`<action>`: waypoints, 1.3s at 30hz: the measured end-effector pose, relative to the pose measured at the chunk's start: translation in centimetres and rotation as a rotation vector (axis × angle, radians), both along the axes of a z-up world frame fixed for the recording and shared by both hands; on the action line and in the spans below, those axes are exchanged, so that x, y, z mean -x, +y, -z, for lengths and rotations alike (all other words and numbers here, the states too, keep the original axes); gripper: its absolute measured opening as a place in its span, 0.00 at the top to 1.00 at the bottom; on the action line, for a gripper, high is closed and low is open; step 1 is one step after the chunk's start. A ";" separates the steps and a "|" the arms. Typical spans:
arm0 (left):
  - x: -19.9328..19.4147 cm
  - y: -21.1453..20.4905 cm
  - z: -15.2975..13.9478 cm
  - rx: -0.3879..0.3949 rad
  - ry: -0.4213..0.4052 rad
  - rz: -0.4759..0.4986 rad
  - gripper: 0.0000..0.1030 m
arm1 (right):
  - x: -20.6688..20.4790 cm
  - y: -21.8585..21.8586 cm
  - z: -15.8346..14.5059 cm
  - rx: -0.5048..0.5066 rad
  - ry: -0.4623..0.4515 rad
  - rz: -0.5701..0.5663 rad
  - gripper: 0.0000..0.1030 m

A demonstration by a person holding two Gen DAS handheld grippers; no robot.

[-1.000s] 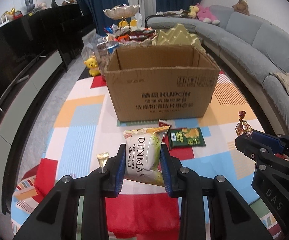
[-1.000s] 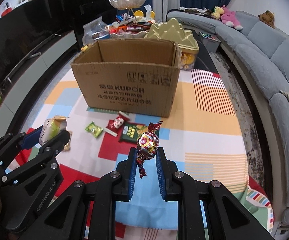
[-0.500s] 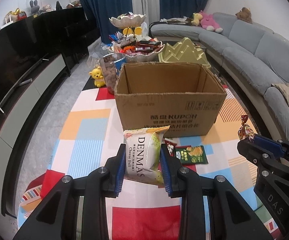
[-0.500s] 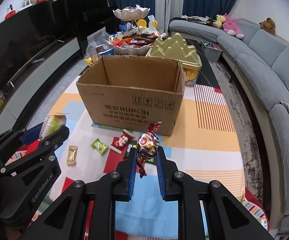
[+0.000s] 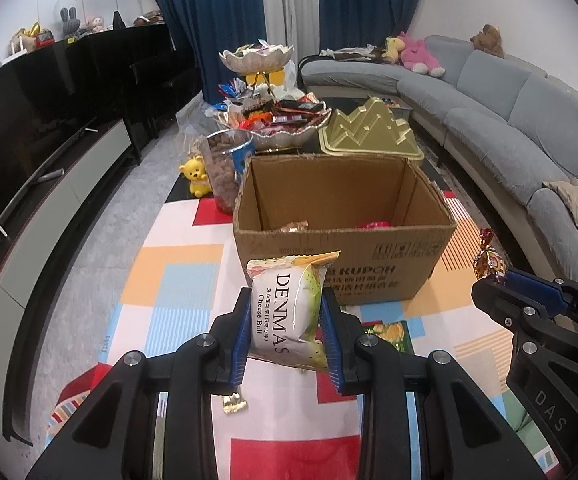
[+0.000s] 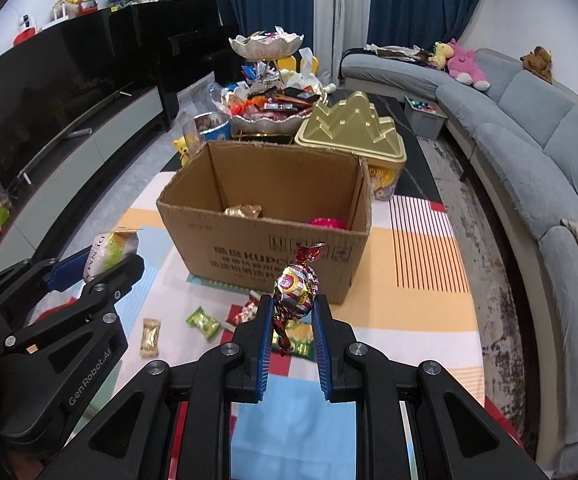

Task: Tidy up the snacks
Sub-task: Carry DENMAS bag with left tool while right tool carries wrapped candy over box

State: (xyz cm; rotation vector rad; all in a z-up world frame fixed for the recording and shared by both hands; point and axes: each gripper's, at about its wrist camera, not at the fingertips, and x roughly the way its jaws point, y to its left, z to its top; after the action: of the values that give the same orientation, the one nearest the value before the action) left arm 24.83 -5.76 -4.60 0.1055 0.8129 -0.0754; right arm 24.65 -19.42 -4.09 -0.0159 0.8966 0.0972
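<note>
My left gripper (image 5: 287, 304) is shut on a white-and-green Denmas cheese ball packet (image 5: 289, 312), held upright just short of the open cardboard box (image 5: 345, 276). In the right wrist view my right gripper (image 6: 292, 304) is shut on a round foil-wrapped candy (image 6: 295, 286) with twisted ends, also in front of the box (image 6: 265, 256). The box holds a gold wrapper (image 6: 245, 211) and a pink item (image 6: 327, 223). Each gripper shows in the other's view: the right one (image 5: 489, 278) at the right edge, the left one (image 6: 105, 260) at the left.
Loose snacks lie on the colourful mat (image 6: 421, 280) before the box: a green candy (image 6: 203, 320), a gold packet (image 6: 149, 336), a green chip bag (image 5: 389, 334). Behind the box stand a tiered snack bowl (image 6: 267, 120), a gold mountain-shaped tin (image 6: 353, 128) and a nut jar (image 5: 225, 168). A grey sofa (image 6: 529, 152) curves along the right.
Both grippers have risen and moved toward the box with their snacks still held. The inside of the box and its contents have come into view.
</note>
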 end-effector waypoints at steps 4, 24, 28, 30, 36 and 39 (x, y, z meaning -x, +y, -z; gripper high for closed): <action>-1.1 0.2 -0.6 0.002 -0.012 0.000 0.69 | -1.0 0.1 -0.7 0.002 -0.017 -0.003 0.80; -7.2 0.4 -1.8 0.004 -0.028 0.004 0.68 | -6.5 0.1 -2.2 0.000 -0.061 0.003 0.80; -8.7 0.3 -2.1 -0.002 -0.040 0.009 0.68 | -7.7 0.1 -2.2 0.003 -0.066 0.005 0.80; -9.5 0.4 -2.3 -0.003 -0.045 0.012 0.68 | -8.4 0.0 -2.2 0.005 -0.067 0.007 0.80; -11.8 0.5 -2.4 -0.007 -0.049 0.018 0.68 | -10.2 0.0 -2.0 0.013 -0.066 0.003 0.80; -12.7 0.6 -2.2 -0.004 -0.042 0.021 0.68 | -11.2 0.0 -1.8 0.019 -0.065 0.001 0.80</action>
State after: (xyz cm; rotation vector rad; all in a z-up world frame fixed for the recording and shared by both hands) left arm 37.55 -5.16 -2.41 0.1194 0.7705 -0.0906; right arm 35.81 -19.41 -2.33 -0.0358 0.8323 0.0872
